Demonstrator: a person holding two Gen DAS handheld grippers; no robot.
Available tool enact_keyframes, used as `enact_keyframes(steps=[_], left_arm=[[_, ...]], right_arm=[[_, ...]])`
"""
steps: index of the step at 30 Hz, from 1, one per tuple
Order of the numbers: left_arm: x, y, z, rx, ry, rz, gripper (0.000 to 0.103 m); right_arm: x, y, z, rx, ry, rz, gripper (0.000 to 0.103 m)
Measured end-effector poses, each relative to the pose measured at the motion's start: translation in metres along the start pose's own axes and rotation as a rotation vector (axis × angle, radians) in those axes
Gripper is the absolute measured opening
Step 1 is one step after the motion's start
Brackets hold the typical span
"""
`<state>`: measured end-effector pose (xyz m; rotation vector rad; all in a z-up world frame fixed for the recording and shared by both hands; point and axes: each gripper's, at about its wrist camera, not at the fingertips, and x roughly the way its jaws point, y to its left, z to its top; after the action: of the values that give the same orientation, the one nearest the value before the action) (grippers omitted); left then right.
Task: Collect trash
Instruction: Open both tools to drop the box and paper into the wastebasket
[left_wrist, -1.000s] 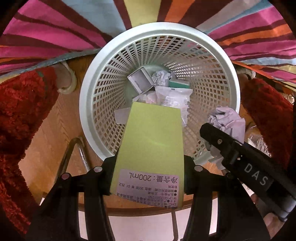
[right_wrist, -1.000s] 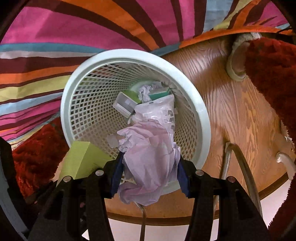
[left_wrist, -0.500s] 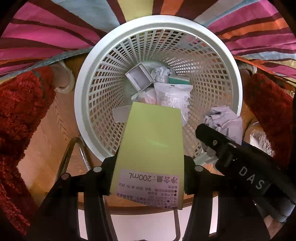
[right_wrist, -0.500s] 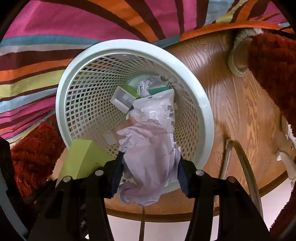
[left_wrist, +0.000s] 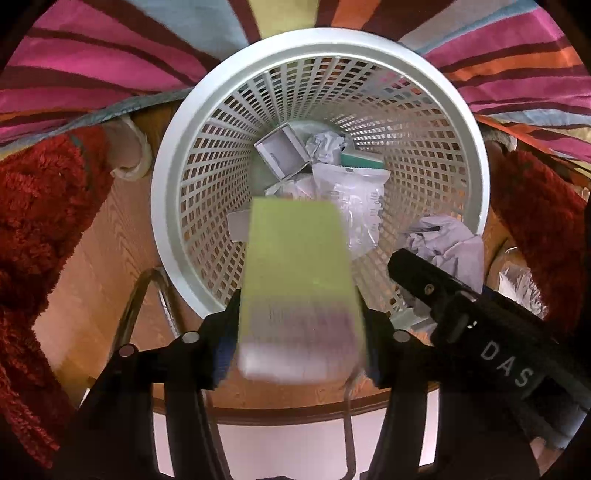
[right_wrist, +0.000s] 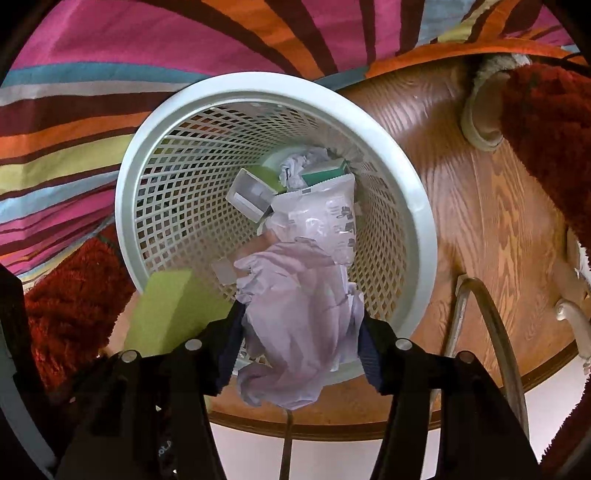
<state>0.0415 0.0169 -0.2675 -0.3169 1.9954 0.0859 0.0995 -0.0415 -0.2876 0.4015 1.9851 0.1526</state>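
Observation:
A white lattice waste basket (left_wrist: 177, 206) (right_wrist: 417, 221) stands on a wooden stool top, with a small box, crumpled paper and a plastic wrapper inside. My left gripper (left_wrist: 301, 332) has its jaws spread a little wider than a green carton (left_wrist: 299, 273). The carton is blurred and hangs over the basket's near rim. It also shows in the right wrist view (right_wrist: 166, 310). My right gripper (right_wrist: 301, 343) is shut on a crumpled lilac paper (right_wrist: 299, 317) above the basket's near rim. That paper shows in the left wrist view (left_wrist: 450, 247).
A striped cloth (left_wrist: 92, 62) lies behind the basket. Red shaggy fabric (left_wrist: 40, 206) (right_wrist: 554, 147) flanks the stool on both sides. A metal bar (right_wrist: 491, 332) curves over the wooden top.
My left gripper's jaws have opened and the green carton has come loose and blurred, slipping toward the basket. My right gripper still holds the lilac paper over the rim.

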Motion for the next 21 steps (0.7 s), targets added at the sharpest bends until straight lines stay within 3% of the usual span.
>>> enact_keyframes(steps=[1, 3, 4, 13, 21], left_arm=[[0.001, 0.001, 0.0, -0.003, 0.007, 0.005, 0.071], [0.002, 0.0, 0.0, -0.005, 0.008, -0.004, 0.075], [0.002, 0.0, 0.0, -0.004, 0.008, -0.007, 0.075], [0.0, 0.007, 0.001, -0.028, -0.009, -0.008, 0.075], [-0.019, 0.014, -0.001, -0.063, -0.069, -0.005, 0.075]], right_arm=[[0.001, -0.001, 0.001, 0.012, -0.001, 0.008, 0.061], [0.001, -0.003, 0.003, 0.023, -0.002, 0.034, 0.089], [0.001, -0.001, 0.004, 0.02, -0.009, 0.04, 0.093], [0.0, -0.009, 0.008, 0.045, -0.013, 0.016, 0.095], [-0.024, 0.005, 0.005, -0.051, -0.142, -0.082, 0.095]])
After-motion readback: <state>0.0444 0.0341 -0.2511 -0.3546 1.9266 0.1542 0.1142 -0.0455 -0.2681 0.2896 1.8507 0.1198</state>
